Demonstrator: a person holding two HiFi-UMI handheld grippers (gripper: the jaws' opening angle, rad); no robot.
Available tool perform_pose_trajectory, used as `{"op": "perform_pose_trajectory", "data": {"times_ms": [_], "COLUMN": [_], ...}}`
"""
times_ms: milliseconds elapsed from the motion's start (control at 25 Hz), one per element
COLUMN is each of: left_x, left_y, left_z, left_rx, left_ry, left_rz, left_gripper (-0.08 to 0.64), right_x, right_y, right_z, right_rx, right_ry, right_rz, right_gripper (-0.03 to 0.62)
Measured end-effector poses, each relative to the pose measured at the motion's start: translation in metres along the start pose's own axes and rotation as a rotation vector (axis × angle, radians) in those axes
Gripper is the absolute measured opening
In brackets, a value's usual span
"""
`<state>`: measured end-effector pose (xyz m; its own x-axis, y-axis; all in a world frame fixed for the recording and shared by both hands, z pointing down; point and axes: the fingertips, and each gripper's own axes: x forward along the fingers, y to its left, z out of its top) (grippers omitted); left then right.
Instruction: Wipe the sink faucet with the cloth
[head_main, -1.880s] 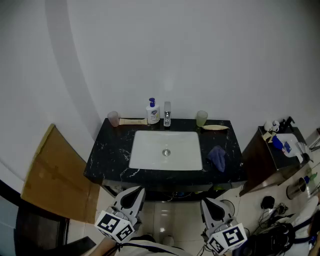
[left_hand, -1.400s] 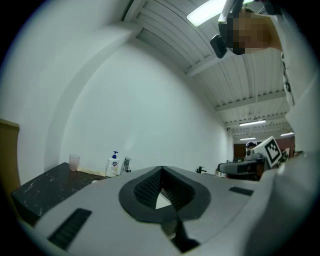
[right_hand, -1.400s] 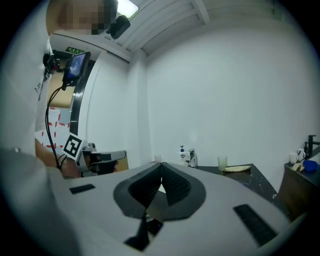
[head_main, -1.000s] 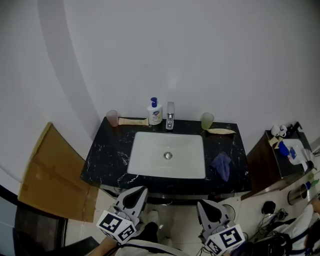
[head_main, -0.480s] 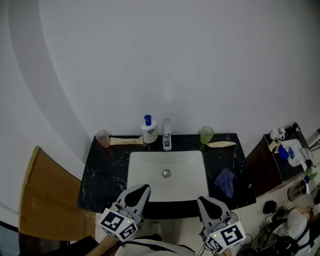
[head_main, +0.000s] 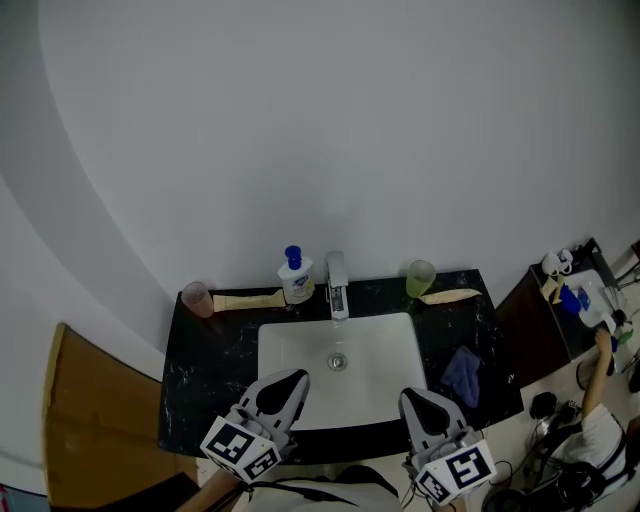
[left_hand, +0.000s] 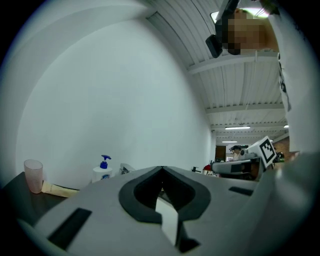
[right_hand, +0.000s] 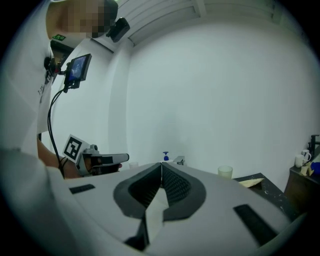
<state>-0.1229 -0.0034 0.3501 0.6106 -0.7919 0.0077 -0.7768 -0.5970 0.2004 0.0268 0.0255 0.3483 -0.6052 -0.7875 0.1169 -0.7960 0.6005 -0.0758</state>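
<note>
— The hand-held grippers?
— Left hand-held gripper (head_main: 288, 380) and right hand-held gripper (head_main: 415, 396): jaws closed, nothing held, at the black marble surface's (head_main: 210, 362) front edge, partly hiding it.
— The cloth?
— The blue cloth (head_main: 463, 375) lies right of the sink (head_main: 290, 350); the faucet (head_main: 337, 284) stands behind, against the white wall (head_main: 330, 130).
— Changed?
— The surface sits nearer the grippers than before.
</note>
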Motion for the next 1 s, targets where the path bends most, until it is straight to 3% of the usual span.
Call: {"op": "perform_pose_trajectory", "data": {"times_ms": [560,800,1000], "left_x": [0.062,0.113,0.157], "left_y": [-0.009,-0.048,-0.102], "left_z": [-0.016,-0.041,-0.069], "left_rx": [0.027,0.053,0.066], "left_ry": [0.065,0.126,0.16], "left_rz": [-0.016,-0.131,-0.311], "left_gripper": [0.002,0.002,0.002], "right_x": [0.031,0.016,-0.012], "right_y": [-0.029,-0.076,-0.129], "right_z": [-0.012,-0.034,-0.06], "right_rx": [0.021,-0.004,0.001], "right_ry": [0.026,0.057,0.078], "right_rz": [0.061,-0.042,-0.174], "right_gripper": [0.005,0.005,0.005]}}
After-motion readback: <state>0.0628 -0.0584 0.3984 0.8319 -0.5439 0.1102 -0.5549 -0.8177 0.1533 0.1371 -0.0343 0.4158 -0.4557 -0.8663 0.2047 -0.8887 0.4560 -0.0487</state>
